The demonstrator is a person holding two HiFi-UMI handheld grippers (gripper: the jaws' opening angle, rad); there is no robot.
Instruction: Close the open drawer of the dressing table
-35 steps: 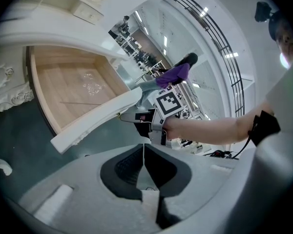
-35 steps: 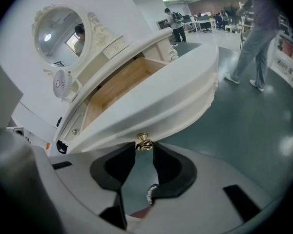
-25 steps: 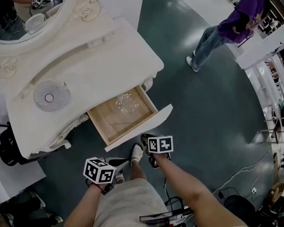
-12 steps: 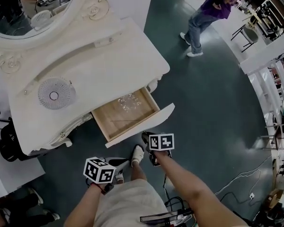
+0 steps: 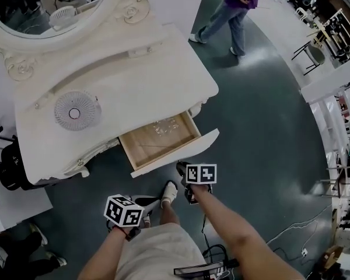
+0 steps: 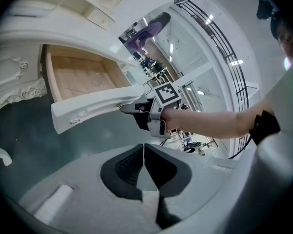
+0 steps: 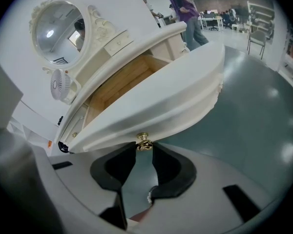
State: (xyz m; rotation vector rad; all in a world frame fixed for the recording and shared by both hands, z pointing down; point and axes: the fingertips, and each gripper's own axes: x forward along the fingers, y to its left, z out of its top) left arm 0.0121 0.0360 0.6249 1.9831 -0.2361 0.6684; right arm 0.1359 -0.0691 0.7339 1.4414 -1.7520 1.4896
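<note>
The drawer point(image 5: 176, 153) of the white dressing table point(image 5: 140, 80) stands pulled out toward the person, at the table's near right. The right gripper point(image 7: 144, 151) meets its front panel, with its jaws pinched on the small gold knob point(image 7: 143, 142). The left gripper point(image 6: 144, 147) hangs nearer and to the left, apart from the drawer, its jaws pressed together on nothing.

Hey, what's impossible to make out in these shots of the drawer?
- Clear item in the drawer: head view, too small to identify.
- Whether right tongs pinch the knob: right gripper view, contact unclear.
- Drawer's rear: head view, hidden under the tabletop.
</note>
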